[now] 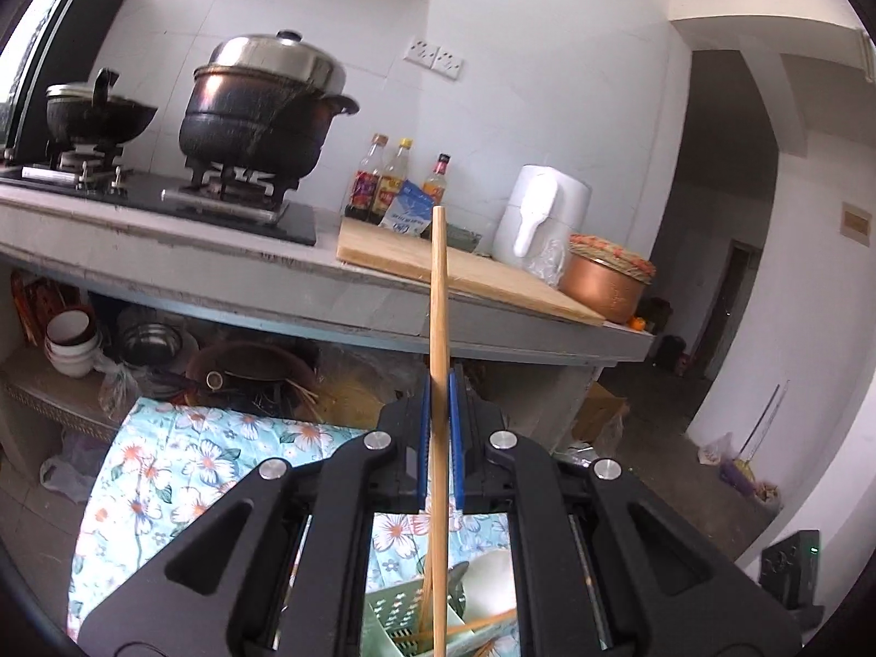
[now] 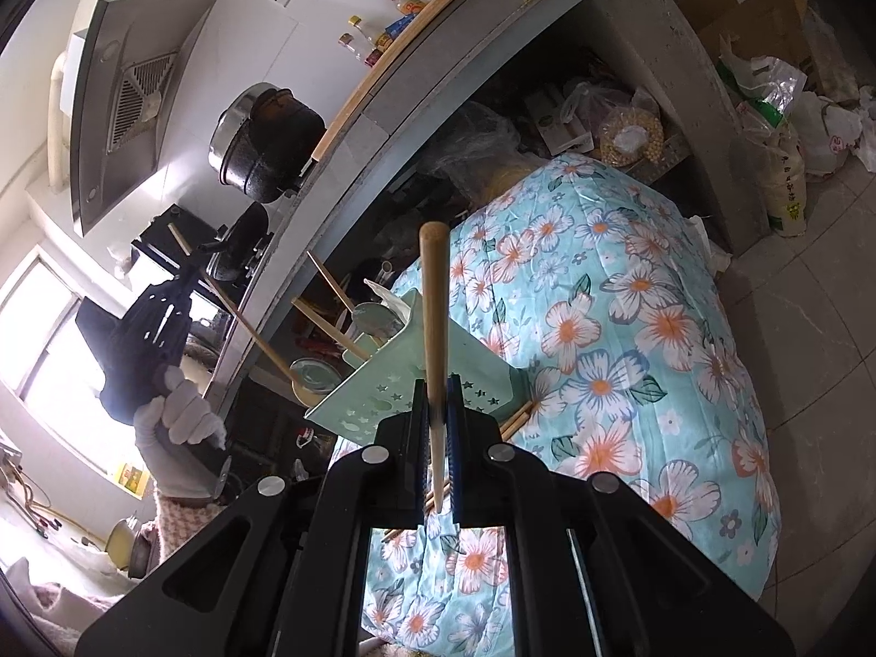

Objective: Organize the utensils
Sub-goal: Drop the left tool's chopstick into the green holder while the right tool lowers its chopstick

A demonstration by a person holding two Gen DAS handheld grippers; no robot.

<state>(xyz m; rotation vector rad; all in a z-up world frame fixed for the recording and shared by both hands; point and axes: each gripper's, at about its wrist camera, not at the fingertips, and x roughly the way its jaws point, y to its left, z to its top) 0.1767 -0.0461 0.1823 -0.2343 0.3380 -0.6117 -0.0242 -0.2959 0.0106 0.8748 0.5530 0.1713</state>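
Observation:
My left gripper (image 1: 438, 388) is shut on a long wooden-handled utensil (image 1: 438, 295); its handle stands upright and its lower end reaches down into the green perforated utensil holder (image 1: 391, 618). In the right wrist view this gripper (image 2: 164, 295) shows at the left, held by a white-gloved hand, with the wooden spoon (image 2: 257, 339) angled toward the holder (image 2: 383, 378). My right gripper (image 2: 438, 391) is shut on a wooden chopstick (image 2: 435, 295) just in front of the holder. Several wooden utensils stand in the holder. More chopsticks (image 2: 514, 421) lie on the floral cloth beside it.
The holder stands on a table under a floral cloth (image 2: 602, 328). Behind is a kitchen counter (image 1: 274, 284) with a large pot (image 1: 263, 104), wok, bottles, cutting board (image 1: 465, 274) and white kettle (image 1: 539, 213). Bowls and bags fill the shelf below the counter.

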